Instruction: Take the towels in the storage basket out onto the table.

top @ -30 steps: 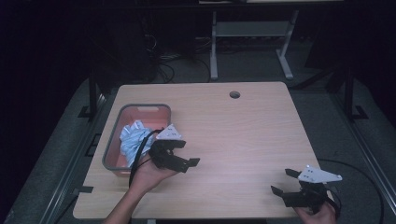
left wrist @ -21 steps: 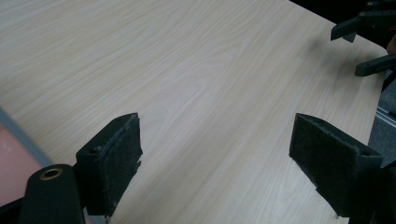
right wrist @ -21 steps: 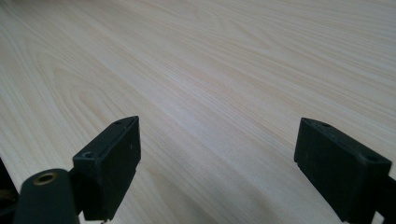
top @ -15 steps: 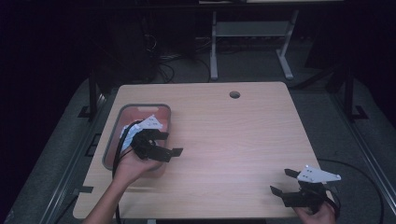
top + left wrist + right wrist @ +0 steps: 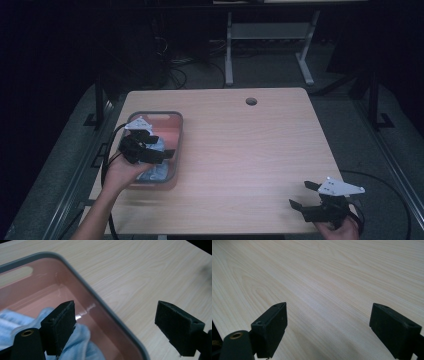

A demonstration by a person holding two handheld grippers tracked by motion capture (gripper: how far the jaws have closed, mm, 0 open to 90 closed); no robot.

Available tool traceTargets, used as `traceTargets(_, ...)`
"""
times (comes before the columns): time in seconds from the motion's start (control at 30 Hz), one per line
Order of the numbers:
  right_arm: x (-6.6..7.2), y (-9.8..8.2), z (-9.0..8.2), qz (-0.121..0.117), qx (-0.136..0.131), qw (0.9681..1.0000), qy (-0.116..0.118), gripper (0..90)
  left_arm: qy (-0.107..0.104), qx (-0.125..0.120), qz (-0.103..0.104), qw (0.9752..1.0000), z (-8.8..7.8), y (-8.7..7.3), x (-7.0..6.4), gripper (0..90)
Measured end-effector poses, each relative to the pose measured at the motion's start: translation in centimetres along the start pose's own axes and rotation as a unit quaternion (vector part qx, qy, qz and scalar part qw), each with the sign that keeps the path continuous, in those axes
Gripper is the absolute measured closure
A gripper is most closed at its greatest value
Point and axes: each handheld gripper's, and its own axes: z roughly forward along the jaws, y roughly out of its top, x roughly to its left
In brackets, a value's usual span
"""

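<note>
Left gripper jaws apart, straddling grey rim of pink plastic tub; crumpled light-blue cloth beneath left jaw. Right gripper jaws apart over bare light wooden table.

In the high view the left gripper covers part of the pale blue cloth inside the pink bin. In the left gripper view the bin's near end is cut off — 1 dark smudge beyond the bin is too blurred to identify.
</note>
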Motion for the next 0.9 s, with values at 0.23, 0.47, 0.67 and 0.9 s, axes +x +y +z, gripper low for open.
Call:
traceTargets(0.23,0.0,0.0,0.0,0.0,0.0,1.0,0.001,14.2,0.028,0.017,-0.028,0.9991,-0.3,-0.5,2.2,16.8)
traceTargets(0.47,0.0,0.0,0.1,0.0,0.001,1.0,0.004,14.2,0.054,0.041,-0.05,0.9964,0.0,-1.1,3.9,16.8)
traceTargets(0.67,0.0,0.0,0.0,-0.001,0.0,1.0,0.005,14.2,0.075,0.07,-0.059,0.993,0.6,-1.6,4.5,16.7)
traceTargets(0.9,0.1,0.1,0.0,-0.005,0.001,1.0,0.008,14.2,0.09,0.1,-0.062,0.989,1.6,-1.6,4.9,16.7)
